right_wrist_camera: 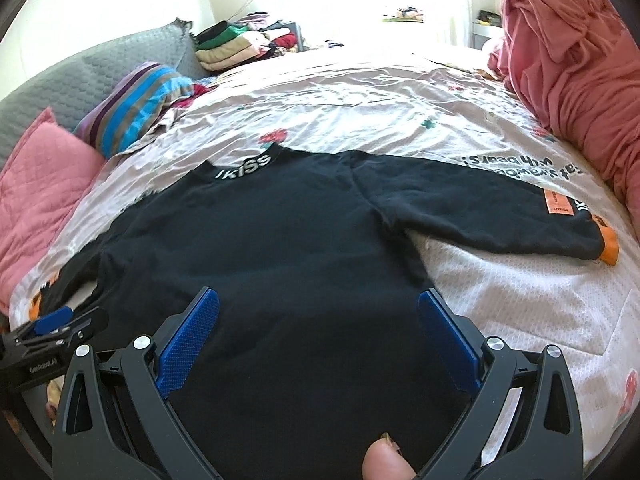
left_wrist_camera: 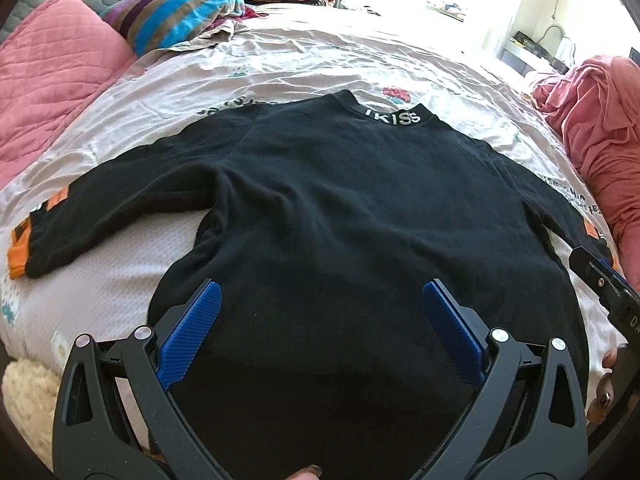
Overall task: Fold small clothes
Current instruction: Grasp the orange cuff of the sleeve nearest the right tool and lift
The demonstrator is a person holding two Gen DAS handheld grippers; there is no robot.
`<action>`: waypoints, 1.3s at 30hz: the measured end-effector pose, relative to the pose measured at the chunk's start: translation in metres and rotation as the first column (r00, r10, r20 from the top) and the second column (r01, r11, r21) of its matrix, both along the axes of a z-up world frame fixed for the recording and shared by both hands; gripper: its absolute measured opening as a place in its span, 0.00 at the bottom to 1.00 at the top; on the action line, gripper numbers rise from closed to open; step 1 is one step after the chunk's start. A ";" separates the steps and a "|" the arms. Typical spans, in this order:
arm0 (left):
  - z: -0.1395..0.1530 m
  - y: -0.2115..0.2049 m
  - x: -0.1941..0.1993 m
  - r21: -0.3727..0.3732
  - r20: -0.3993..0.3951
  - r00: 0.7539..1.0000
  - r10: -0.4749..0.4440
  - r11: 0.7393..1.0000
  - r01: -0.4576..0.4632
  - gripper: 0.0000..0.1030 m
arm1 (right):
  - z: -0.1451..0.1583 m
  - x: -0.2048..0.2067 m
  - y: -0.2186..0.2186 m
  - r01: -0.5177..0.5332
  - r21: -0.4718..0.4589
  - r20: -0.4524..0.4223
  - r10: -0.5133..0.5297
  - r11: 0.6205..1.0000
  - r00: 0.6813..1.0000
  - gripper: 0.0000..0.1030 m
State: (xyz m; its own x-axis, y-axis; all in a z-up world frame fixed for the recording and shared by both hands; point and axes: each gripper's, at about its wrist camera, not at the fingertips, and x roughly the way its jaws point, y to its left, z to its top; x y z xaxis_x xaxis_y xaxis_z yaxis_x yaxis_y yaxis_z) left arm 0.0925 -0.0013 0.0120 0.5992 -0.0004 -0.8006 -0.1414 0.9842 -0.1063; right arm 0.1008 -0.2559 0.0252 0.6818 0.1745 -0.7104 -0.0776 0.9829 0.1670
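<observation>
Black shirt (left_wrist_camera: 340,220) lies flat on the bed (left_wrist_camera: 300,60), collar at the far end with white "KISS" lettering (left_wrist_camera: 394,117), hem at the near edge; both sleeves spread out sideways, each ending in an orange cuff (left_wrist_camera: 18,250); right sleeve (right_wrist_camera: 480,212) carries an orange patch (right_wrist_camera: 554,202) near the cuff.

Left gripper (left_wrist_camera: 322,304) hovers over the near hem, left of centre; its blue fingers (left_wrist_camera: 196,328) are spread wide apart with nothing between them but shirt cloth below; can't tell whether they touch the cloth.

Right gripper (right_wrist_camera: 320,308) sits over the near hem, toward the right side seam; fingers (right_wrist_camera: 448,336) likewise wide apart, gripping nothing; a thumb tip (right_wrist_camera: 386,462) shows at the bottom edge of its view.

Each gripper shows at the edge of the other's view; the two are side by side, apart.

Bed sheet is pale and wrinkled, with printed flowers and text; pink pillow (left_wrist_camera: 52,76) far left; striped pillow (left_wrist_camera: 176,4) just beyond it; grey quilted headboard (right_wrist_camera: 92,76) behind; stack of folded clothes (right_wrist_camera: 236,46) far back; heap of pink fabric (right_wrist_camera: 576,64) at the right side of the bed.
</observation>
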 end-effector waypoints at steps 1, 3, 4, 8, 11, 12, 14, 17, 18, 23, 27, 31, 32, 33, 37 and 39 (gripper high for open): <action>0.000 -0.001 0.005 -0.003 -0.003 1.000 -0.004 1.000 0.004 0.92 | 0.000 0.003 -0.003 0.010 0.000 0.002 -0.010 1.000 1.000 0.96; 0.000 -0.002 0.012 -0.004 -0.008 1.000 -0.004 1.000 0.004 0.92 | -0.001 0.010 -0.010 0.030 0.000 -0.003 -0.030 1.000 1.000 0.96; -0.001 -0.002 0.016 -0.006 -0.009 1.000 -0.002 1.000 0.002 0.92 | -0.001 0.013 -0.014 0.044 0.001 -0.001 -0.044 0.999 0.999 0.96; -0.001 0.001 0.031 -0.032 -0.017 1.000 0.001 0.999 -0.002 0.92 | -0.004 0.025 -0.032 0.093 0.011 -0.009 -0.093 0.996 0.996 0.96; 0.001 0.002 0.040 -0.040 -0.008 1.000 -0.006 0.999 0.005 0.92 | -0.007 0.034 -0.047 0.143 0.002 -0.012 -0.143 0.990 0.990 0.96; 0.001 0.002 0.043 -0.048 -0.004 1.000 -0.011 0.999 0.011 0.92 | -0.008 0.036 -0.052 0.153 0.003 -0.015 -0.153 0.988 0.988 0.96; 0.002 0.002 0.050 -0.053 0.000 1.000 -0.015 0.998 0.015 0.92 | -0.013 0.044 -0.065 0.182 0.013 -0.037 -0.181 0.983 0.983 0.96; 0.002 0.004 0.061 -0.050 -0.003 1.000 -0.009 0.999 0.009 0.92 | -0.021 0.053 -0.085 0.244 -0.005 -0.061 -0.244 0.970 0.968 0.96; 0.001 0.004 0.064 -0.051 -0.002 1.000 -0.008 0.999 0.008 0.92 | -0.024 0.056 -0.092 0.262 -0.013 -0.068 -0.263 0.965 0.962 0.96; -0.006 0.006 0.081 -0.017 -0.019 1.000 0.010 1.000 -0.011 0.92 | -0.037 0.064 -0.136 0.374 -0.006 -0.107 -0.373 0.927 0.922 0.96; -0.014 0.008 0.095 -0.012 -0.043 0.999 0.022 1.000 -0.022 0.92 | -0.043 0.062 -0.172 0.474 0.032 -0.133 -0.466 0.880 0.875 0.96; -0.022 0.009 0.108 -0.033 -0.060 0.998 0.019 0.999 -0.021 0.92 | -0.052 0.062 -0.206 0.553 0.108 -0.176 -0.531 0.826 0.829 0.96; -0.024 0.009 0.109 -0.035 -0.062 0.998 0.020 0.999 -0.022 0.92 | -0.053 0.062 -0.211 0.562 0.122 -0.182 -0.538 0.818 0.823 0.96; -0.025 0.009 0.111 -0.038 -0.066 0.998 0.021 0.999 -0.023 0.92 | -0.056 0.062 -0.219 0.574 0.144 -0.191 -0.547 0.806 0.815 0.96; -0.030 0.008 0.119 -0.064 -0.079 0.997 0.018 0.998 -0.023 0.92 | -0.066 0.064 -0.248 0.625 0.224 -0.213 -0.588 0.748 0.780 0.96; -0.031 0.008 0.124 -0.066 -0.083 0.996 0.022 0.997 -0.027 0.92 | -0.068 0.067 -0.259 0.634 0.266 -0.209 -0.598 0.726 0.773 0.96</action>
